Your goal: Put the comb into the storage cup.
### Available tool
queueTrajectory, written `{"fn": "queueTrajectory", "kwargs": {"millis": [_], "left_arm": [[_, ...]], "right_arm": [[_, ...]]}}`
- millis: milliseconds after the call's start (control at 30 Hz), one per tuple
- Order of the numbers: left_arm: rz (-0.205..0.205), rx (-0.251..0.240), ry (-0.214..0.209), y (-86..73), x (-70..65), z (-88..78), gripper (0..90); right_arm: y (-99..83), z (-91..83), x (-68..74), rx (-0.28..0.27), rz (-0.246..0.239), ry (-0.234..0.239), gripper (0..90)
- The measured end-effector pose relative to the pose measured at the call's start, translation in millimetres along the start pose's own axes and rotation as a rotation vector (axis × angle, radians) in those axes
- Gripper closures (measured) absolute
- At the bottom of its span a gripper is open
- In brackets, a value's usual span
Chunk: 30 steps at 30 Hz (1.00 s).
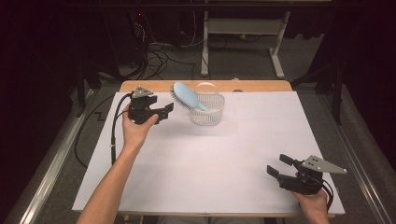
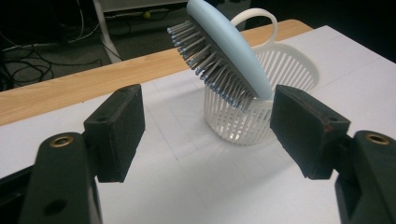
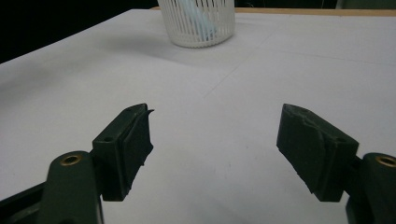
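White table (image 1: 196,163), hairbrush (image 1: 186,95) propped in basket (image 1: 208,114), grippers apart

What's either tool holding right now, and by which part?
Nothing. Left tool is open beside the hairbrush in the basket; right tool is open over bare table.

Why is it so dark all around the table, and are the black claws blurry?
High view: light falls on the white table, the floor behind stays dim. Left gripper view: hairbrush and basket sharp, with a soft shadow beside the basket. Right gripper view: near jaws slightly soft, corner black.

High view overhead; both gripper views share the basket (image 2: 261,116) — low, close.
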<state>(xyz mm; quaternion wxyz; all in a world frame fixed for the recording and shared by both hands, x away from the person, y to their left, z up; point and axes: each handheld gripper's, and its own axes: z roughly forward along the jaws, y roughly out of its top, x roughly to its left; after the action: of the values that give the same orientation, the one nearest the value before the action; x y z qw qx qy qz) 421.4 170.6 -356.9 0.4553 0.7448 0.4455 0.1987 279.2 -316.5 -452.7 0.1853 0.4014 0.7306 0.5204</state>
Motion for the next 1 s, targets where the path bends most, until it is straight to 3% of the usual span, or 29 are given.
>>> {"fn": "queueTrajectory", "kwargs": {"millis": [1000], "left_arm": [[0.007, -0.002, 0.000, -15.6, -0.4, -11.0, 27.5]], "right_arm": [[0.0, -0.1, -0.2, 0.000, 0.003, -0.002, 26.6]]}}
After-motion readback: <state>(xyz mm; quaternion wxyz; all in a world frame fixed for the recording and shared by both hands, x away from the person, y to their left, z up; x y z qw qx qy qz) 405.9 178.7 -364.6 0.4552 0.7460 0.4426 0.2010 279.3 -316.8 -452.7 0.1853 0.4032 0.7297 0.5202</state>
